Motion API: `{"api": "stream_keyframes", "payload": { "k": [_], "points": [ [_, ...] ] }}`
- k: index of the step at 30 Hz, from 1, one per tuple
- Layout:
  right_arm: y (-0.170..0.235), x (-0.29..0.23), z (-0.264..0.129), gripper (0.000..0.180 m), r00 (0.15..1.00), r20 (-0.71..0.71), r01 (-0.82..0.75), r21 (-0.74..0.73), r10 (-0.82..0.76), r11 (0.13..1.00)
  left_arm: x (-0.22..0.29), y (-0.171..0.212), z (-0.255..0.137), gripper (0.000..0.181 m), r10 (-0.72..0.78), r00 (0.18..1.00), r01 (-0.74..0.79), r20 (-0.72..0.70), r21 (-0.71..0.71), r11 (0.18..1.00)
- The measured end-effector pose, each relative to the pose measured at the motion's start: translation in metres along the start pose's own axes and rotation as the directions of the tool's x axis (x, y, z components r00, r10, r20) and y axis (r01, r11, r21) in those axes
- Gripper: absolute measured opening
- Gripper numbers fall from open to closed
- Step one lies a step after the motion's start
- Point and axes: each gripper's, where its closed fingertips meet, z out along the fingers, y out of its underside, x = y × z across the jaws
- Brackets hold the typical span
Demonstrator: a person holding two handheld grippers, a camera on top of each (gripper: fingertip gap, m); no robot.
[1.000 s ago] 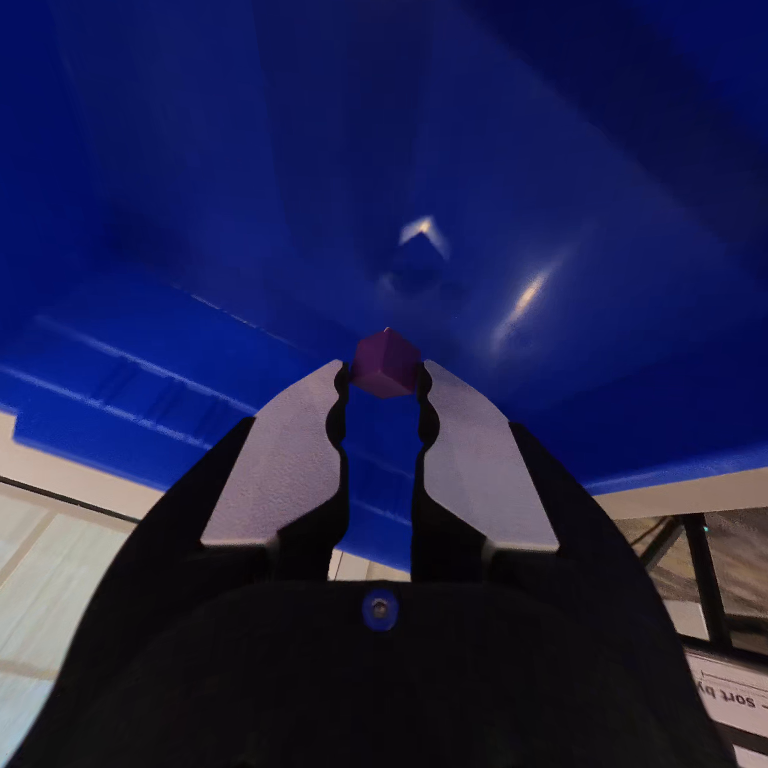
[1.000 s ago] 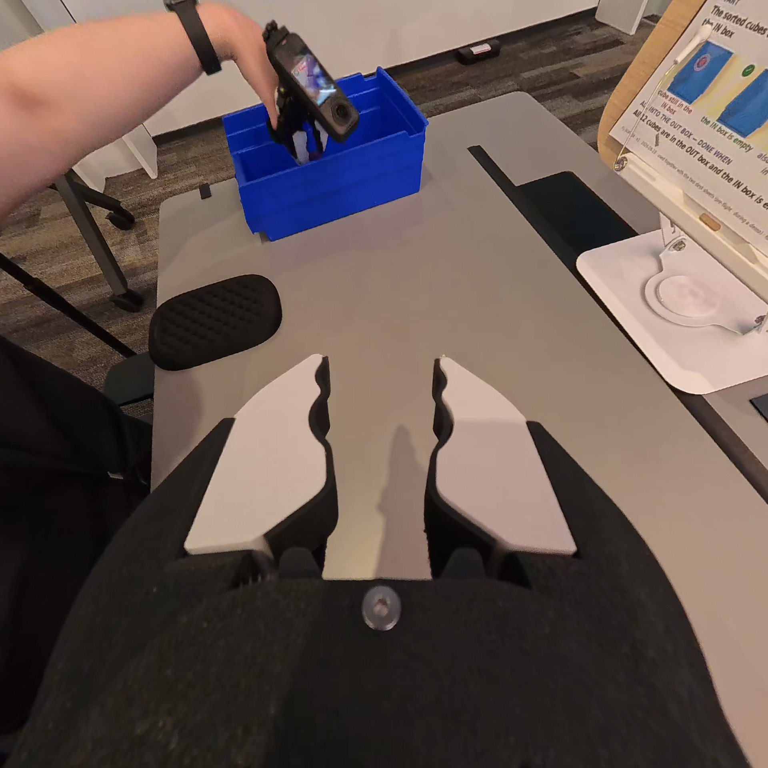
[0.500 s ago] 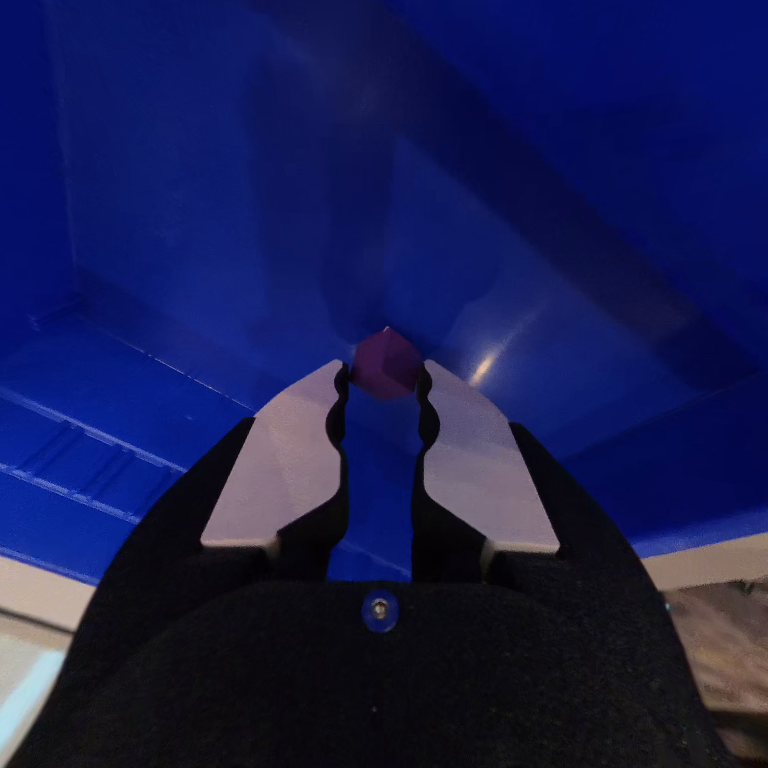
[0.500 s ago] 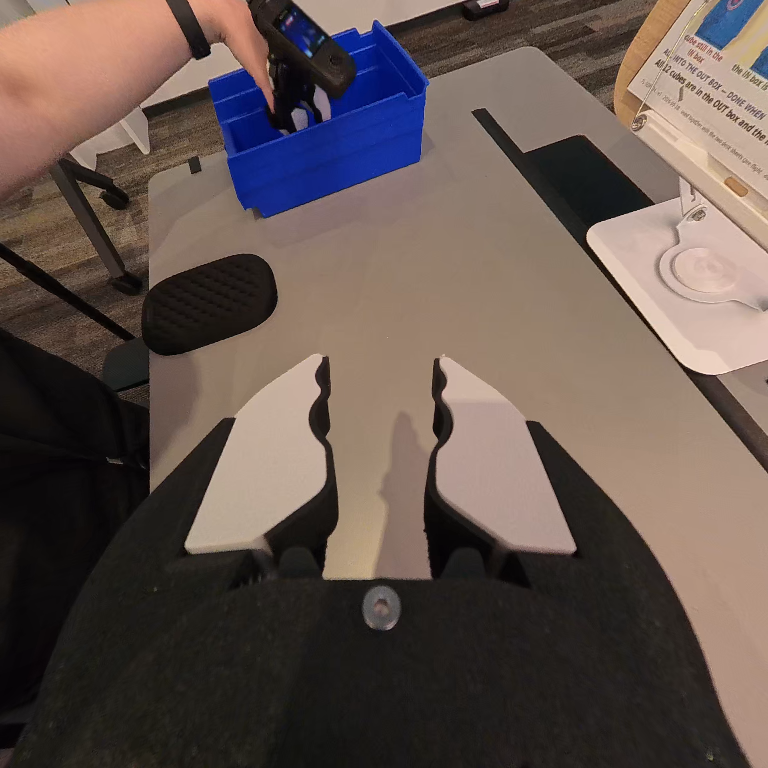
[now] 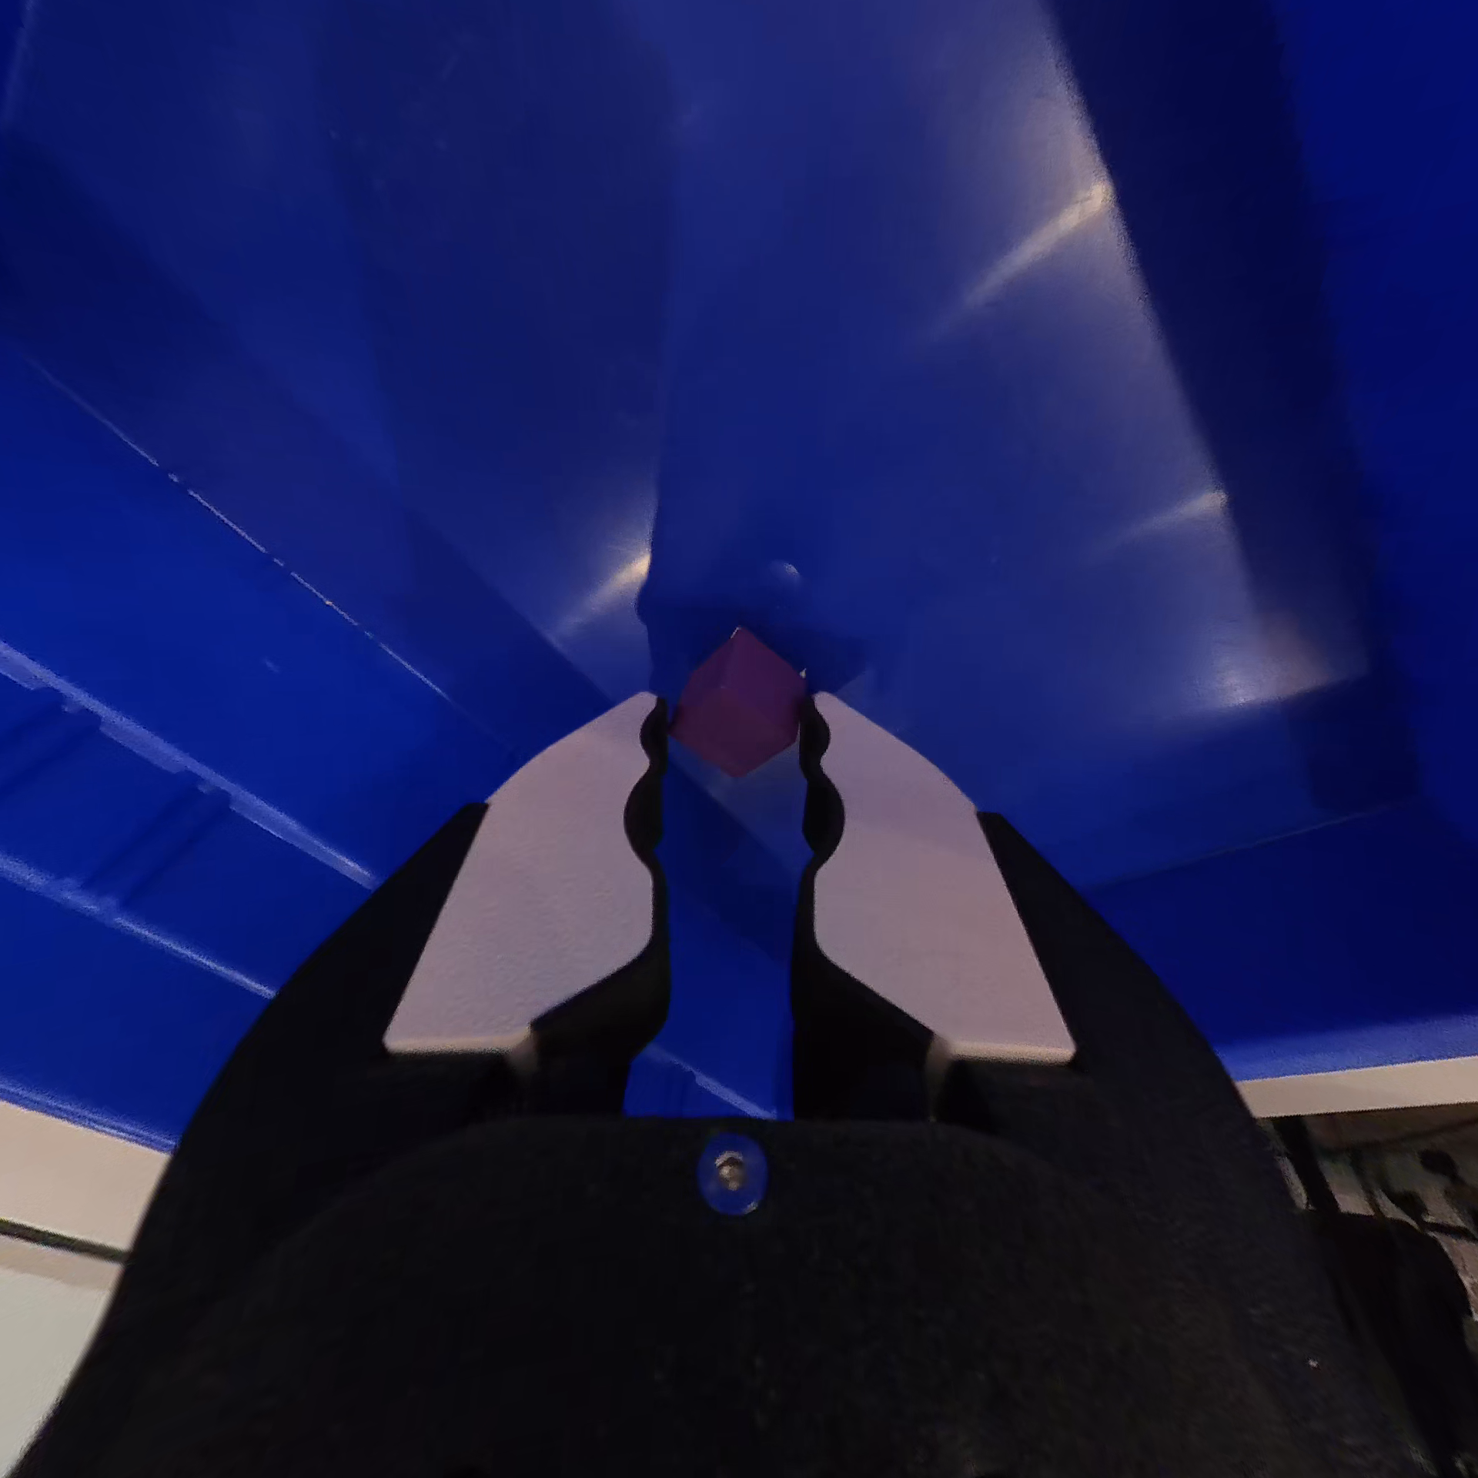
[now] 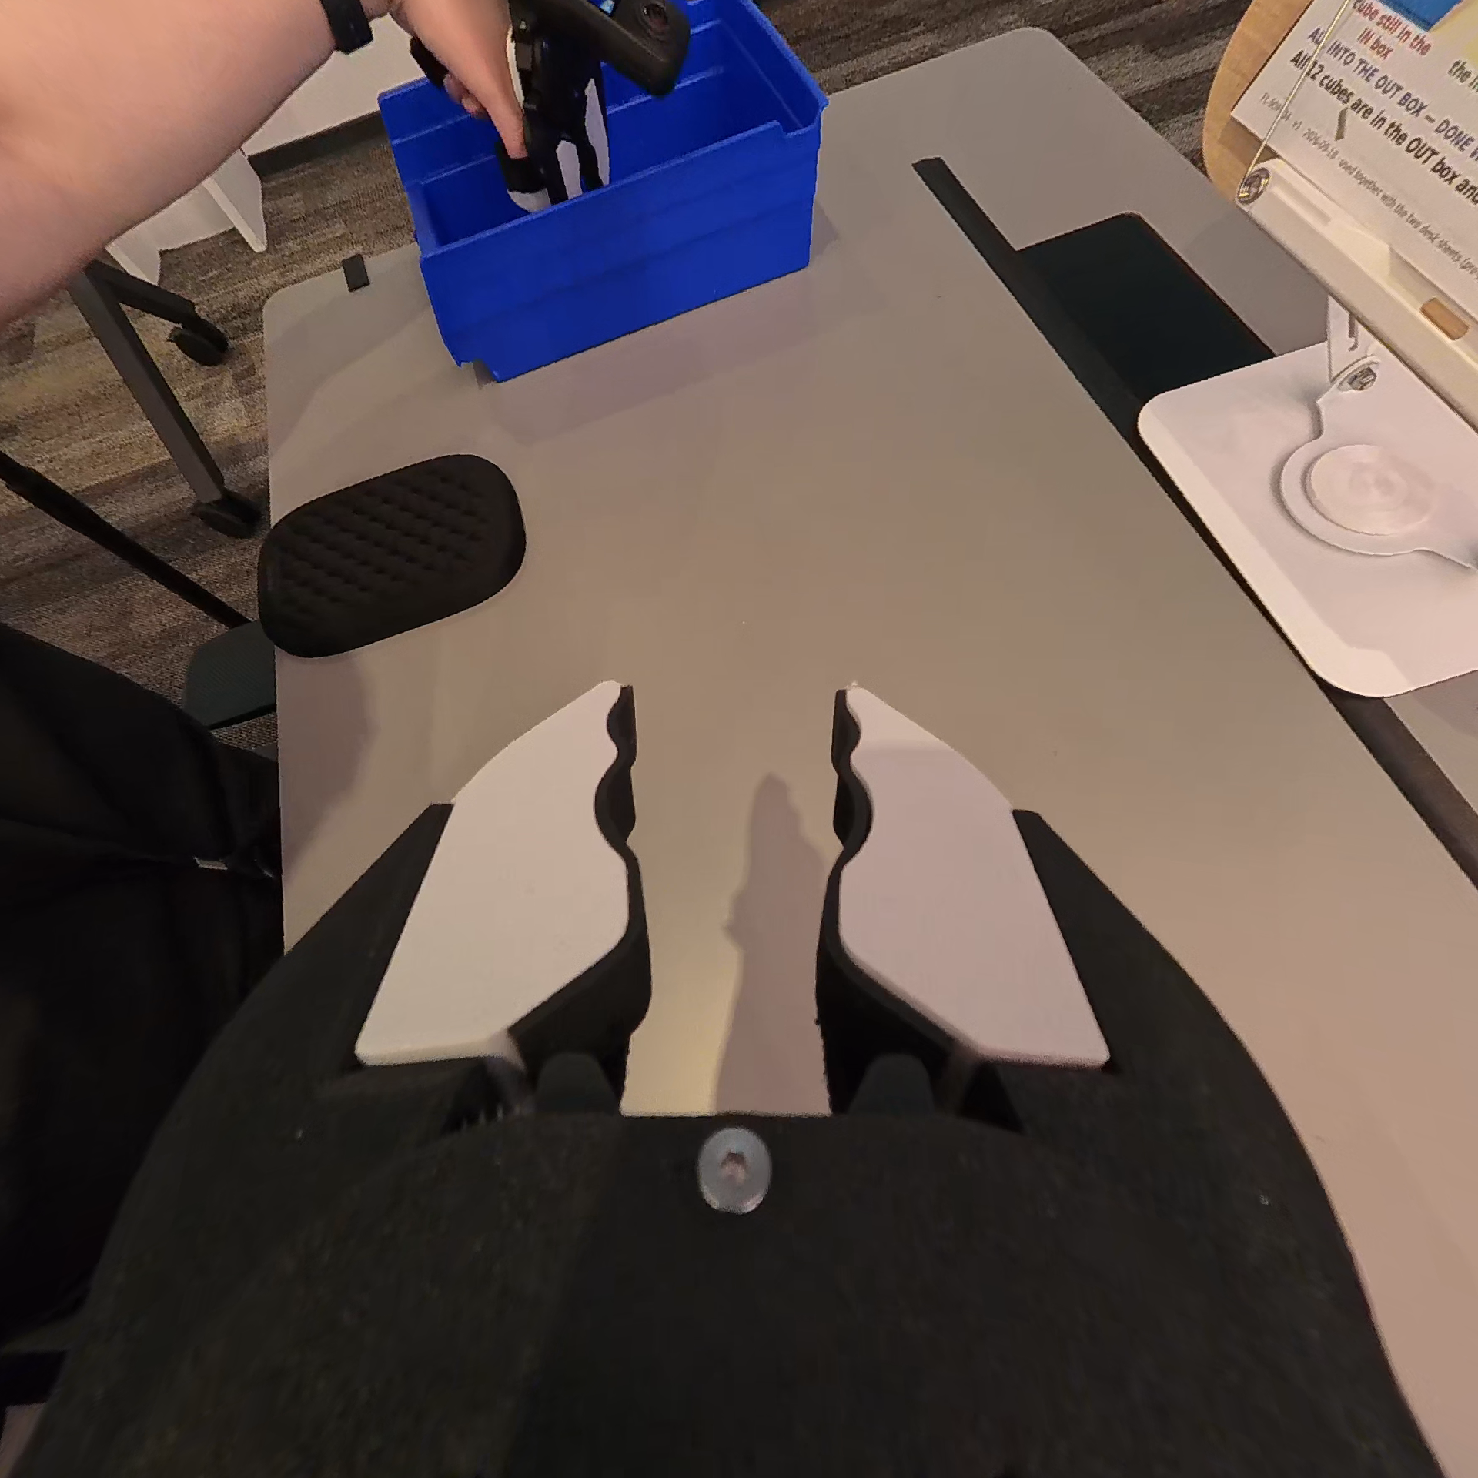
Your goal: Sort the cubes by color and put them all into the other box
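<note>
Left wrist view: my left gripper [image 5: 734, 704] is clamped on a purple cube [image 5: 736, 704], pinched right at the fingertips with one corner pointing down. All around it is the inside of the blue box [image 5: 320, 400], walls and floor close in, with the cube low near an inner corner. I cannot tell whether it touches the floor. I judge this as the placing step: the cube is inside the box and only needs setting down. The next move calls for lowering until it rests, parting the fingers just enough to free it, then lifting straight out so the tips do not drag it along. No other cubes show here, so I cannot say how far the sorting has got.

Right wrist view: my right gripper [image 6: 732, 704] hangs low over the grey table [image 6: 800, 520], fingers spread and nothing between them, its shadow falling just beneath. Far across the table the blue box sits near the far left edge, and a person's hand [image 6: 472, 72] holds the left gripper tipped steeply down into it, forearm reaching in from the left. A black padded rest [image 6: 392, 552] lies at the table's left edge, a white stand base [image 6: 1312, 512] to the right
</note>
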Motion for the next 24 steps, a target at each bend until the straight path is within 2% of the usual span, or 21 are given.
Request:
{"api": "stream_keyframes", "payload": {
  "k": [4, 6, 8, 11, 16, 24],
  "points": [
    [0.003, -0.001, 0.001, 0.046, 1.0, 0.007, 0.0, -0.015, 0.0, 1.0, 0.0, -0.003, -0.006, 0.047, 0.056, 0.998, -0.057, 0.014, 0.022, 0.998],
    [0.005, -0.002, 0.002, 0.046, 1.0, 0.011, 0.002, -0.024, -0.001, 1.0, -0.006, -0.009, -0.015, 0.054, 0.163, 0.982, -0.171, 0.091, 0.087, 0.981],
    [0.007, -0.002, 0.004, 0.046, 1.0, 0.02, 0.005, -0.032, -0.004, 0.999, -0.007, -0.016, -0.028, 0.046, 0.277, 0.941, -0.307, 0.194, 0.15, 0.94],
    [0.01, -0.001, 0.007, 0.046, 0.999, 0.034, 0.001, -0.05, 0.001, 0.999, -0.004, -0.019, -0.037, 0.041, 0.374, 0.886, -0.428, 0.276, 0.174, 0.887],
    [0.013, -0.005, 0.013, 0.046, 0.997, 0.071, -0.007, -0.064, 0.012, 0.998, -0.006, -0.003, -0.024, 0.044, 0.431, 0.863, -0.471, 0.262, 0.112, 0.875],
    [0.021, -0.003, 0.021, 0.046, 0.996, 0.082, -0.014, -0.108, 0.023, 0.994, -0.004, -0.006, -0.005, 0.044, 0.461, 0.856, -0.5, 0.233, 0.155, 0.852]
  ]
}}
